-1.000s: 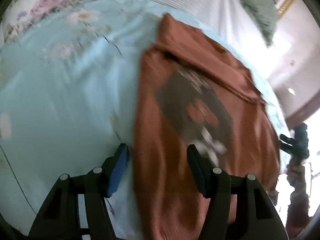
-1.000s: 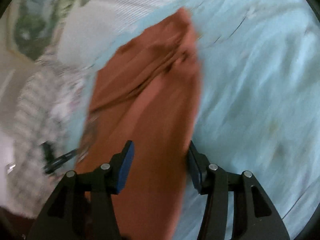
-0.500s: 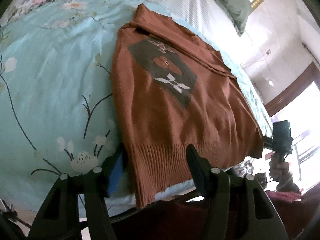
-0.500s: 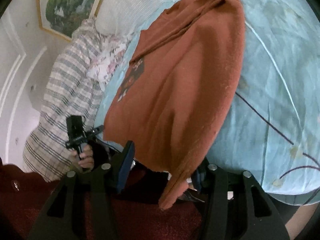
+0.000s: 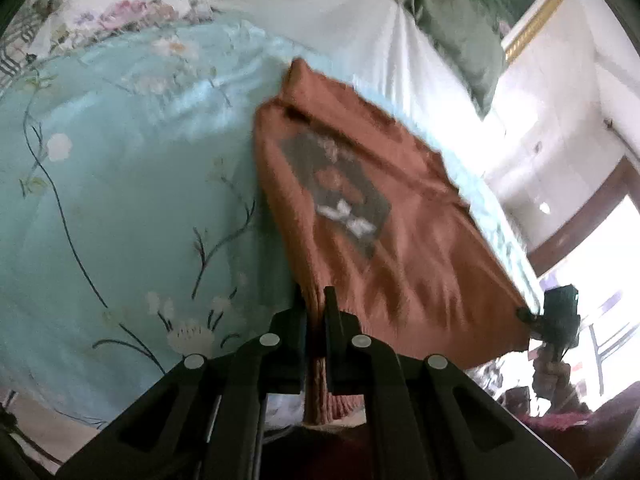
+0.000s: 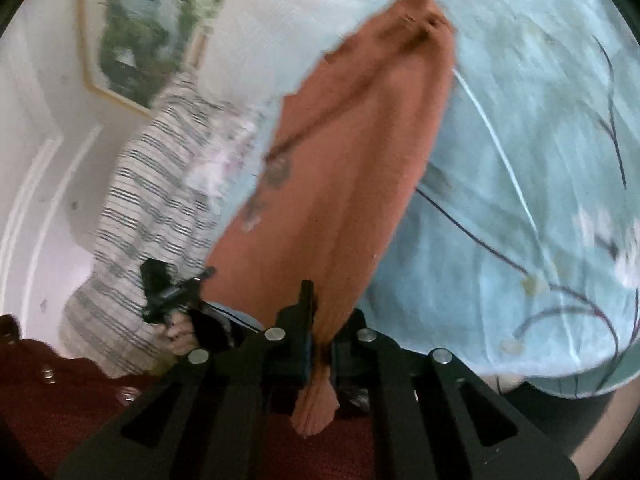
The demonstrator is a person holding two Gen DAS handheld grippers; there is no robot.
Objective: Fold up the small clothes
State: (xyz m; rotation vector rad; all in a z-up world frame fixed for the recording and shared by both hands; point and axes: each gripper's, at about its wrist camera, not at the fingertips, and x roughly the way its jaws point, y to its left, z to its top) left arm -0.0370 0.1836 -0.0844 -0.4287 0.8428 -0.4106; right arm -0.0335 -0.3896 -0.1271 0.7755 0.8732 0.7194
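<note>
A rust-orange knitted sweater (image 5: 400, 232) with a dark square print lies on a light blue flowered bedspread (image 5: 120, 200), its ribbed hem at the bed's near edge. My left gripper (image 5: 314, 304) is shut on the hem's left corner. My right gripper (image 6: 320, 304) is shut on the hem's other corner of the sweater (image 6: 352, 184); ribbed cloth hangs down between its fingers. In the left wrist view the right gripper (image 5: 558, 316) shows at the sweater's far hem corner. In the right wrist view the left gripper (image 6: 172, 292) shows at the left.
A white striped pillow (image 5: 320, 12) and a green cushion (image 5: 456, 36) lie at the bed's head. A striped blanket (image 6: 148, 216) lies at the bed's side. A framed picture (image 6: 132, 36) hangs on the wall. Dark red carpet (image 6: 80, 384) lies below the bed's edge.
Both grippers were open around the hem half a second ago. Both have closed on the hem corners, and the hem has lifted slightly off the bed edge.
</note>
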